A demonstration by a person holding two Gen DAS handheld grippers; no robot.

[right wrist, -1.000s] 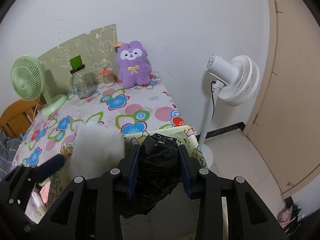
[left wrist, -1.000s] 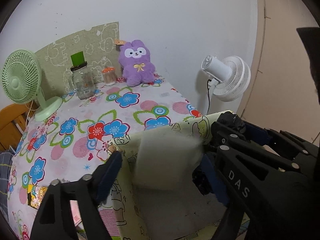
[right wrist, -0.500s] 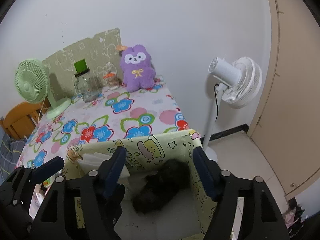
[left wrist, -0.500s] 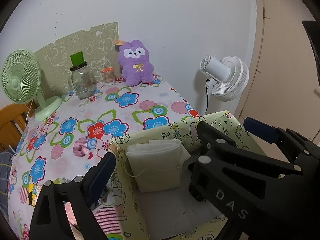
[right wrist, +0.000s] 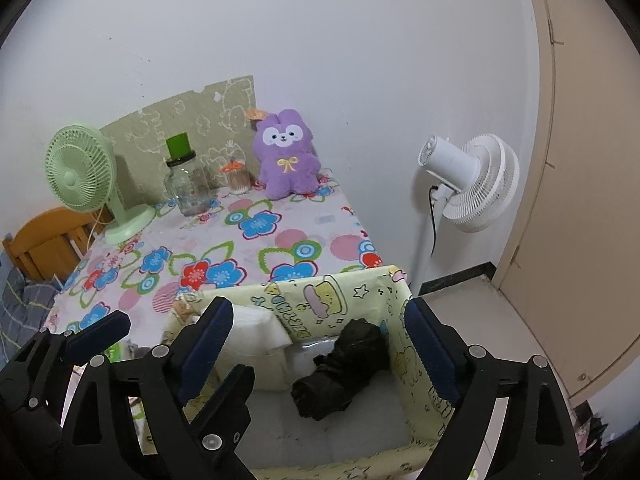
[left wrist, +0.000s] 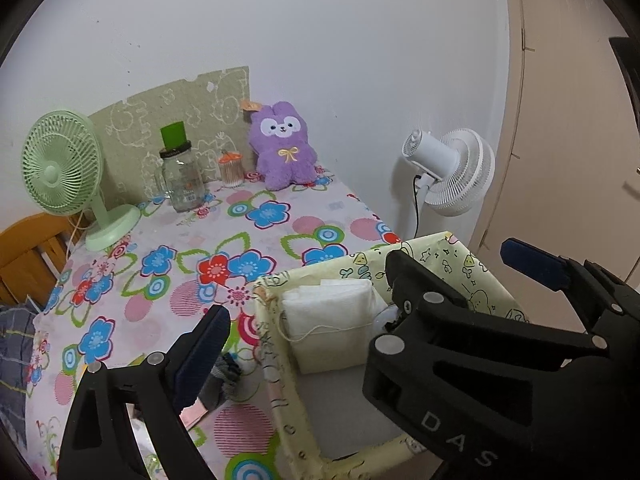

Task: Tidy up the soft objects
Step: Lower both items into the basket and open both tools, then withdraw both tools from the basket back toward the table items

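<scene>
Soft items, two, both inside the yellow cartoon-print fabric bin [right wrist: 320, 300] at the near right edge of the surface [right wrist: 280, 236]. Item one: folded white cloth [left wrist: 332, 308], stacked against the bin's far left corner, a loose thread trailing across its front. Item two: crumpled black bag [right wrist: 340, 368], lying on the bin's grey floor, right of the cloth and apart from it.

Right tongs [right wrist: 320, 356]: spread wide above the bin, holding nothing, blue pads on either side of the black bag without touching it. Left tongs [left wrist: 360, 312]: likewise wide and empty, its left finger over the surface outside the bin, its right finger over the bin's right side.

Surface cover: floral cloth. Along the far edge, left to right: green desk fan [left wrist: 68, 172], glass jar with green-topped lid [left wrist: 182, 176], small orange-lidded container [left wrist: 231, 170], purple plush rabbit [left wrist: 284, 152] leaning on the wall. White standing fan [right wrist: 468, 180] on the floor to the right.
</scene>
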